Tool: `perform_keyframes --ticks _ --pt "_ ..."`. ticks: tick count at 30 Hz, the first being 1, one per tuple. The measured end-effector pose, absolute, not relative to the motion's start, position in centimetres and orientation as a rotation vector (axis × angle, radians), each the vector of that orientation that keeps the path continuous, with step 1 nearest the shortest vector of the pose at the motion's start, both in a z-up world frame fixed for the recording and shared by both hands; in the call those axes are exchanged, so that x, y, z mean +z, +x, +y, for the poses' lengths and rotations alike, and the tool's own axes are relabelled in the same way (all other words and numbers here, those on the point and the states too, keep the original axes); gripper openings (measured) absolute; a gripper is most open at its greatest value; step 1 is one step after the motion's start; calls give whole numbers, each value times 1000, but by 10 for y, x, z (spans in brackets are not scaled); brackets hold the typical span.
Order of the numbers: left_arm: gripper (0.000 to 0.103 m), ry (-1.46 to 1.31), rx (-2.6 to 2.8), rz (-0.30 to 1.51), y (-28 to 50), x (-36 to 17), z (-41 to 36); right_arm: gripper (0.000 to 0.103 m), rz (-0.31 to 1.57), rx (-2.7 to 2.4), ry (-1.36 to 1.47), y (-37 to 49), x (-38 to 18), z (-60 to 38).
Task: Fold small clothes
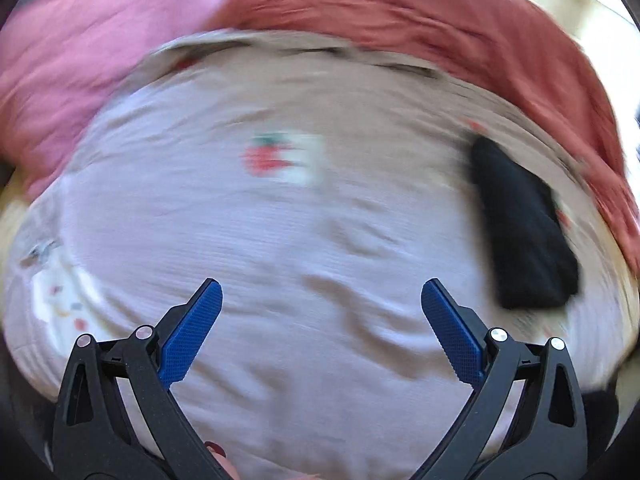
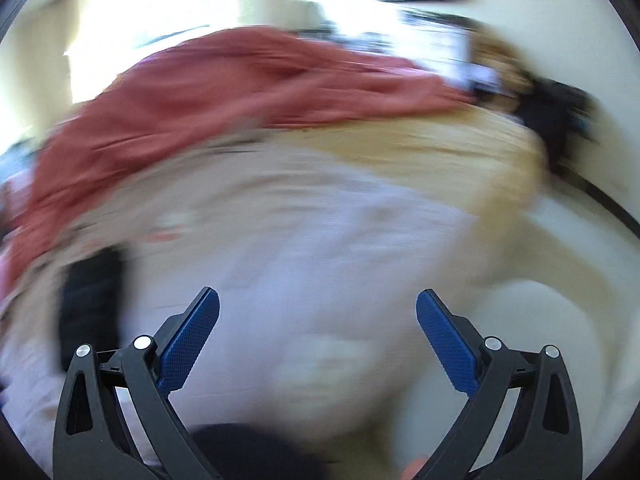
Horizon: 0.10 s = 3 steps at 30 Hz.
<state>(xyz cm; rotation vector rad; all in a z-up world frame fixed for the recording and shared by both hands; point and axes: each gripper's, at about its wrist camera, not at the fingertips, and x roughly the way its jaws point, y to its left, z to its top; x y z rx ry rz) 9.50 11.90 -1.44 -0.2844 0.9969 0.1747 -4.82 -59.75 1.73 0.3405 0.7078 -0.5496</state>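
Hovering: left gripper (image 1: 322, 294) and right gripper (image 2: 318, 304), jaws apart, nothing held
Garment: pale lilac ribbed cloth (image 1: 280, 240) spread under both, strawberry print
Nearby: black folded piece (image 1: 520, 224), rust cloth (image 1: 440, 28), pink cloth (image 1: 80, 60), crinkled

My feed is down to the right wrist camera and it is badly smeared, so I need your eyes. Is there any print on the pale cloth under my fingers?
Observer: Yes. The left wrist view shows a small red strawberry print on the pale cloth.
Operator: Anything beyond the rust-red cloth?
Observer: A pink cloth lies beside the rust-red cloth, toward the left of that view.
Operator: Is the left gripper holding anything?
Observer: No. The left gripper is open above the pale cloth, with nothing between its fingers.
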Motion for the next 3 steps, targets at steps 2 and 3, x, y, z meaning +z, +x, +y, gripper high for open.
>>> perform_keyframes --ticks 2,3 --pt "94 -303 297 1000 101 -23 165 98 722 -740 400 -78 -11 -659" --pt "94 -312 374 1011 105 -28 194 98 734 -835 446 -94 -28 -691"
